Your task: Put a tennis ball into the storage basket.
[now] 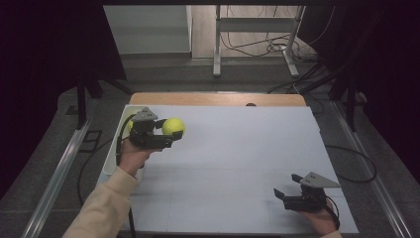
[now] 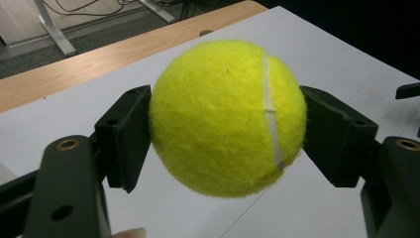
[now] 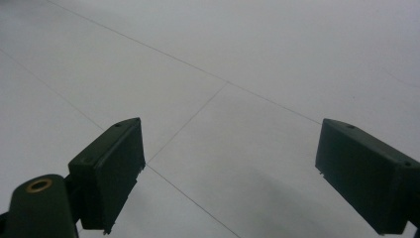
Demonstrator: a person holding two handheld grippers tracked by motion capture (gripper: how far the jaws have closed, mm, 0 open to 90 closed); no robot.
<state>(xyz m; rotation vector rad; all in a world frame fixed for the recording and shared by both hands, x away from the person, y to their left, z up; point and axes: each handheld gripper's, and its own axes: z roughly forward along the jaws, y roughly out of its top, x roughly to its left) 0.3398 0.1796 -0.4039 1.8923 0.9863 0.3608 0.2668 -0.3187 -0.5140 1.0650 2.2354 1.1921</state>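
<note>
- Holding a yellow tennis ball (image 2: 228, 119) tight in the left gripper (image 1: 171, 133), one black pad (image 2: 126, 136) pressed on each side, up off the white table (image 1: 237, 163).
- Sitting at the far left part of the table, just beside a pale bin (image 1: 115, 148) at the table's left edge.
- Resting low at the near right corner, well apart from the ball: the right gripper (image 1: 287, 187), wide open with nothing in it.
- Best done like this, by the look of it:
  - keep the squeeze even, so the round ball cannot pop out;
  - move slowly and keep the ball level;
  - bring it low over its spot before letting go, so no bounce or roll.
</note>
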